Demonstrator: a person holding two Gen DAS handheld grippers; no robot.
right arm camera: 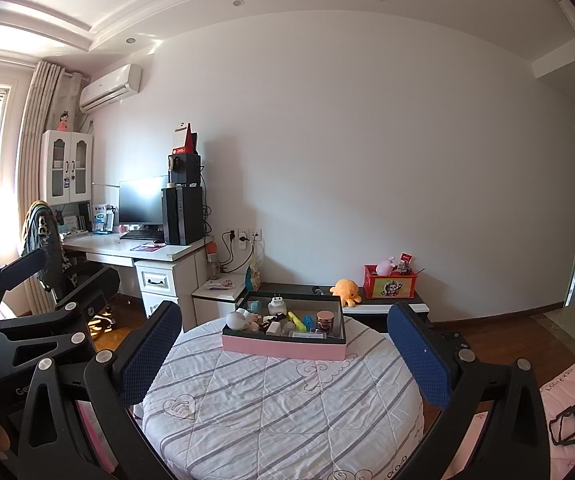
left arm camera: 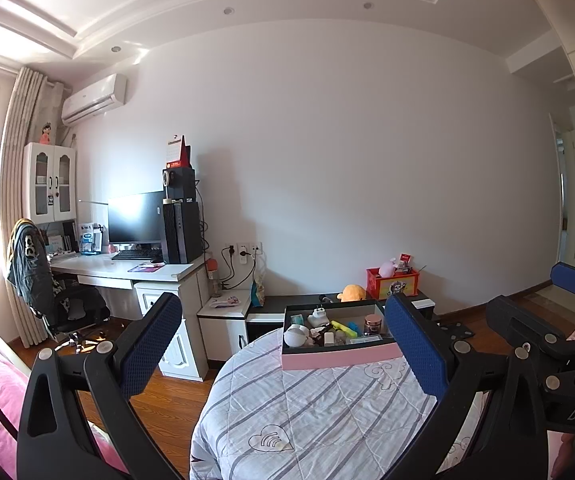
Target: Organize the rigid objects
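A pink tray (left arm camera: 339, 359) with dark inner walls sits at the far side of a round surface under a striped quilt (left arm camera: 319, 412). It holds several small items: a white plug (left arm camera: 318, 314), a yellow piece (left arm camera: 343, 328), a copper-lidded jar (left arm camera: 372, 324). My left gripper (left arm camera: 283, 344) is open and empty, well short of the tray. The right wrist view shows the same tray (right arm camera: 283, 347), and my right gripper (right arm camera: 283, 352) is open and empty, also short of it. The right gripper also shows in the left wrist view (left arm camera: 547, 320).
A desk (right arm camera: 135, 249) with monitor and computer tower stands at the left, an office chair (left arm camera: 67, 304) before it. A low dark cabinet (right arm camera: 367, 300) behind the tray carries an orange plush (right arm camera: 345, 290) and a red box (right arm camera: 389, 283). Wooden floor lies around.
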